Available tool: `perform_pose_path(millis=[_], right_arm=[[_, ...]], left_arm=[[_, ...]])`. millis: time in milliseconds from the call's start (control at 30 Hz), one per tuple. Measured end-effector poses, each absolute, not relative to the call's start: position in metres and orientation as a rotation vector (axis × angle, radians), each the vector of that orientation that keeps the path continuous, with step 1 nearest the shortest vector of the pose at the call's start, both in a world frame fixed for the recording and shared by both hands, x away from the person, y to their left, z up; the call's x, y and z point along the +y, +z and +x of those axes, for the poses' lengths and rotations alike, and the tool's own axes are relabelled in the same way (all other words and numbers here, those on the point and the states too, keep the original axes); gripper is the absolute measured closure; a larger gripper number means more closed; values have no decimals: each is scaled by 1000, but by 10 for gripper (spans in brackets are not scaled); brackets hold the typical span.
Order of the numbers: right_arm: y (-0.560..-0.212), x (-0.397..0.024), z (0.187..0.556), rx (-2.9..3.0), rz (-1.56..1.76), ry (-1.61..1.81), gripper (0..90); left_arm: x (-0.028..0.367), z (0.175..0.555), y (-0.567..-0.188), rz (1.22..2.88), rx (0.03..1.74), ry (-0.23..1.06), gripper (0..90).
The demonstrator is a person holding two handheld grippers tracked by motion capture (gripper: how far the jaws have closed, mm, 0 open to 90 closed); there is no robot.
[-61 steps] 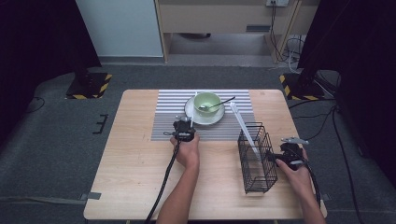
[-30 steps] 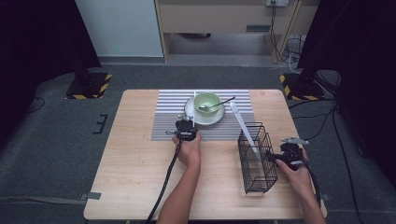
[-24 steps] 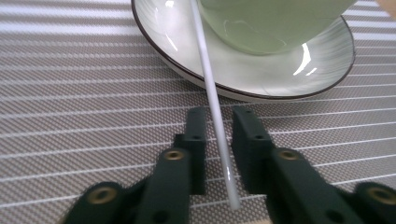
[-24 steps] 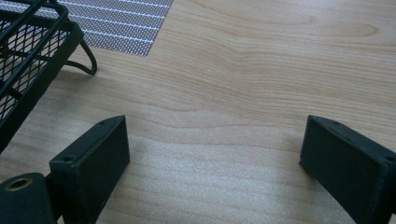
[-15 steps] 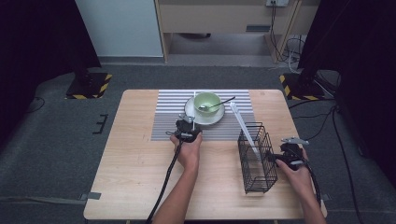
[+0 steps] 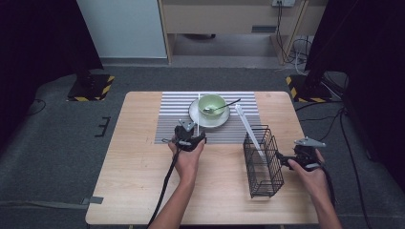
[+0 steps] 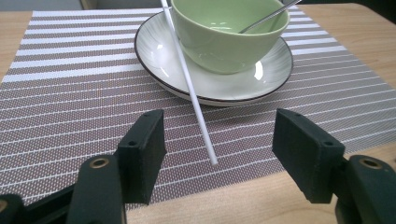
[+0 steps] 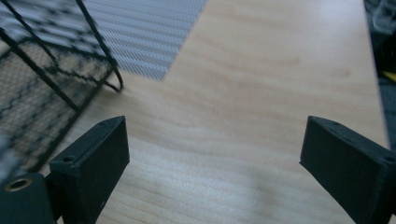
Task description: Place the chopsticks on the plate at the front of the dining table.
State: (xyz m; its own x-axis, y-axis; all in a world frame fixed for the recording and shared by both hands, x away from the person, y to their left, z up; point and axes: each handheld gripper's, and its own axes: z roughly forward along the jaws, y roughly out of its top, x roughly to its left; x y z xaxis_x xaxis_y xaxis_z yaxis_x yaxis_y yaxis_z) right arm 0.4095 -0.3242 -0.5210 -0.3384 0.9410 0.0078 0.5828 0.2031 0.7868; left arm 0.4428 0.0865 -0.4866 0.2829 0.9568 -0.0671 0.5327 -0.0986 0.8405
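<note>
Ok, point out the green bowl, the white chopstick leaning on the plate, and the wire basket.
green bowl (image 7: 224, 44), left gripper view, its outer wall.
white chopstick (image 7: 190, 88), left gripper view, mid-shaft.
wire basket (image 6: 264, 169), high view, its side mesh.

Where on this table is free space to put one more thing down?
The bare wood left of the striped placemat and the left gripper is free. So is the strip between the left forearm and the wire basket. It is crowded around the plate, the green bowl and the white chopstick.
</note>
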Motion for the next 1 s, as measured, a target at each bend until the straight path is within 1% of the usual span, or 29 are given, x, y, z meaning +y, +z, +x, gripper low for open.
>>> perform_pose_path(millis=[100, 300, 400, 500, 600, 633, 700, 767, 900, 1000], right_arm=[[-504, -331, 408, 1994, 1385, 1008, 86], [-470, -336, 406, 1991, 1371, 1051, 88], [-453, -336, 405, 1984, 1353, 1048, 90], [-442, -335, 405, 1982, 1335, 1040, 96], [-430, -334, 405, 1988, 1312, 1035, 99], [-426, -334, 404, 1990, 1304, 1039, 113], [-420, -333, 404, 1983, 1296, 1052, 153], [-412, -330, 404, 1991, 1276, 1054, 177], [-398, -319, 405, 2032, 1224, 1073, 217], [-391, -309, 408, 2064, 1192, 1090, 284]], left_arm=[[90, 439, -486, 1747, 1343, 659, 316], [92, 432, -483, 1754, 1313, 607, 212], [93, 432, -481, 1770, 1297, 551, 167], [96, 432, -481, 1793, 1282, 536, 131], [102, 432, -481, 1789, 1273, 488, 87], [103, 432, -480, 1790, 1269, 483, 62], [106, 429, -479, 1793, 1255, 518, 30], [110, 427, -479, 1800, 1236, 528, 33], [118, 423, -478, 1798, 1204, 498, 33], [124, 420, -476, 1789, 1189, 499, 42]])
